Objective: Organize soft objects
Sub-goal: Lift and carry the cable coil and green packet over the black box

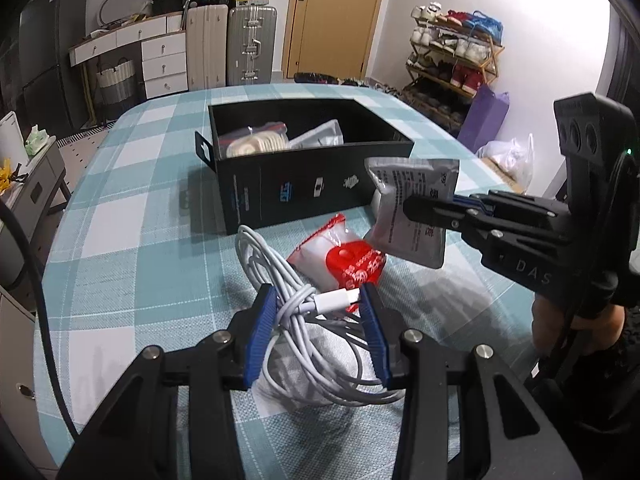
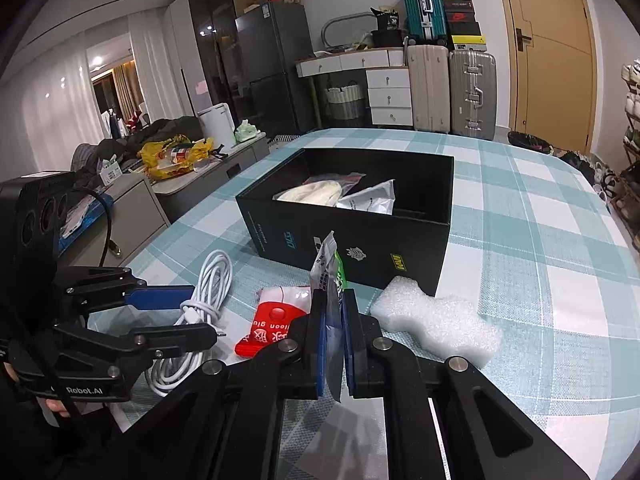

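Blue-padded left hand-held gripper (image 1: 318,312) released, straddling coiled white charging cable (image 1: 304,320); right hand-held gripper (image 2: 334,344) grasping grey foil sachet (image 2: 325,276); open black cardboard box (image 2: 352,236) straight ahead, upper centre.

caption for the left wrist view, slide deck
Left gripper open around the white cable; right gripper holds a silver pouch near the black box.

Far behind we see two suitcases (image 2: 452,92) upright beside white drawers (image 2: 388,94), a wooden door (image 2: 548,52) further right, and a shoe rack (image 1: 456,56) against the wall.
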### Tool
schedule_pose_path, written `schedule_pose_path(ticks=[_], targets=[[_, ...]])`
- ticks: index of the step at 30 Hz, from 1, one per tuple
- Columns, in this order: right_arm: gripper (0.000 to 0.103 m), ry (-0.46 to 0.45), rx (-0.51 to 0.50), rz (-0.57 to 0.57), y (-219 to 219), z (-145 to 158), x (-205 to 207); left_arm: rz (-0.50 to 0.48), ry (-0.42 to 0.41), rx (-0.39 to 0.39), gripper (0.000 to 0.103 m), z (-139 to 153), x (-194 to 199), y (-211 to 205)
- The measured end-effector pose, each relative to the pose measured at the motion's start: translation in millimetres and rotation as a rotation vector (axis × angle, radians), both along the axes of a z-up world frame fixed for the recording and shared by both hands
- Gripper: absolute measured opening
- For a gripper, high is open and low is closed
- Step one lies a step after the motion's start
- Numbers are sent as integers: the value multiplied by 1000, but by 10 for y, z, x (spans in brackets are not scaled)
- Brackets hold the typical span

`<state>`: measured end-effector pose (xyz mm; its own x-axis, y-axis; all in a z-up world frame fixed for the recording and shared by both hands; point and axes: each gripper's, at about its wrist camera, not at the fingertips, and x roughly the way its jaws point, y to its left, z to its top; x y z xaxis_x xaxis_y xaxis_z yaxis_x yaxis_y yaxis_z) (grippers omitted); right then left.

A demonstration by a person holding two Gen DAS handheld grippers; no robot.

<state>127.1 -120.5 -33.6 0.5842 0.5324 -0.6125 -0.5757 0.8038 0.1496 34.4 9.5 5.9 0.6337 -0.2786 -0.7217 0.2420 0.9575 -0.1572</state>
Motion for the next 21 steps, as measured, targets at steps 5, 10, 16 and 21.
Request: schedule_pose_path(ticks=[5, 10, 16, 21], targets=[[7, -18, 20, -4, -41, 65, -20, 3, -52, -26, 41, 112, -28, 34], [7, -38, 42, -8, -90, 149, -52, 33, -108, -17, 41, 218, -49, 64], [7, -75, 78, -17, -162, 312, -133, 75, -166, -27, 41, 374, -75, 149], [7, -110, 116, -29, -260, 506, -201, 98, -206, -25, 41, 510, -97, 216]])
